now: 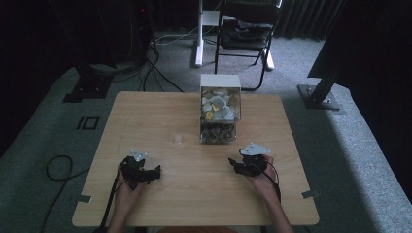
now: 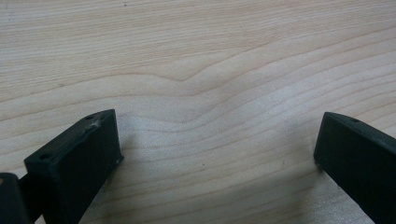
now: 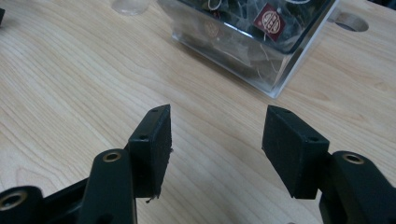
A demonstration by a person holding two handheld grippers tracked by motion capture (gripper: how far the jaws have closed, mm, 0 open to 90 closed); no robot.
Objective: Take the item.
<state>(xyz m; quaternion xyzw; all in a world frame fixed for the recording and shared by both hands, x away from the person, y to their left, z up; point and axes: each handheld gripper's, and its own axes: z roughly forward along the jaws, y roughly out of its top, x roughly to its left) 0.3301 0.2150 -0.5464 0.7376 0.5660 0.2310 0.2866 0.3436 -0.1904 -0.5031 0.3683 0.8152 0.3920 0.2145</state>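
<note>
Clear plastic box [image 1: 219, 109] of tea bags [image 3: 267, 17] sits mid-table, far side. Bags look light and floppy, so pinch a tag. Left gripper [image 2: 217, 149] and right gripper [image 3: 215, 140] both spread, empty.

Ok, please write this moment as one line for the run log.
left gripper: open, empty, on table | right gripper: open, empty, faces clear box | small clear cup: untouched

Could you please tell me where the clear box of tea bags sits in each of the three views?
High view: box at the table's far middle.
Left gripper view: bare tabletop between the jaws.
Right gripper view: box at upper centre-right.
Shared landmark: the wood tabletop.
</note>
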